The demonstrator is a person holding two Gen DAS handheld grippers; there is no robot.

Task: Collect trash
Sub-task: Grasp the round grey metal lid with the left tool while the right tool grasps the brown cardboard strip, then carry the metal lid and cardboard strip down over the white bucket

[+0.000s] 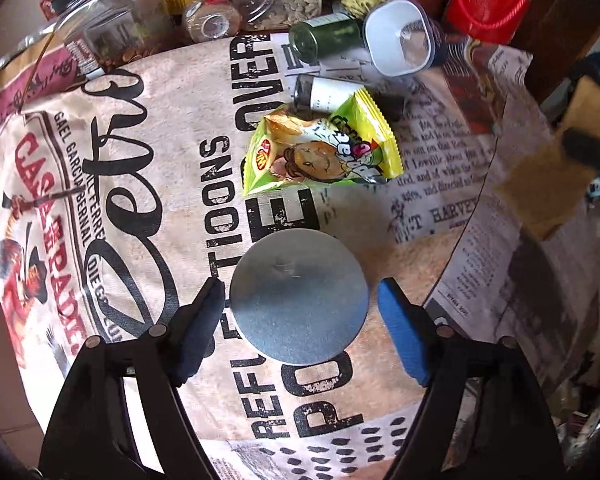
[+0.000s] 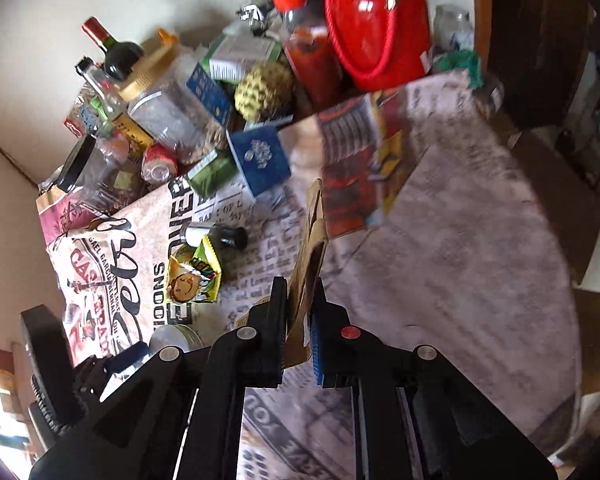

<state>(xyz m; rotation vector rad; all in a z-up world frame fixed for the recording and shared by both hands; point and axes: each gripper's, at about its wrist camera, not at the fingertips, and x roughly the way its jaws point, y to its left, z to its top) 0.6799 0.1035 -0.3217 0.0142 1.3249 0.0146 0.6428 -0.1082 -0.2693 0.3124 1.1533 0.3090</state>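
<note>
A round silver tin (image 1: 300, 296) stands on the printed tablecloth (image 1: 140, 184), seen from above. My left gripper (image 1: 300, 286) is open and straddles the tin, its blue pads (image 1: 400, 332) a little apart from the rim on both sides. A green and yellow snack packet (image 1: 324, 148) (image 2: 194, 280) lies just beyond the tin. My right gripper (image 2: 300, 284) is shut on a flat brown paper bag (image 2: 312, 248), held on edge above the table. The bag (image 1: 548, 176) also shows at the right of the left wrist view.
A small dark-capped bottle (image 1: 324, 92) lies behind the packet, with a green can (image 1: 324, 36) and a white tub (image 1: 400, 36) on their sides further back. Jars, bottles, boxes and a red jug (image 2: 376, 28) crowd the table's far edge. Newspaper (image 2: 460, 280) covers the right side.
</note>
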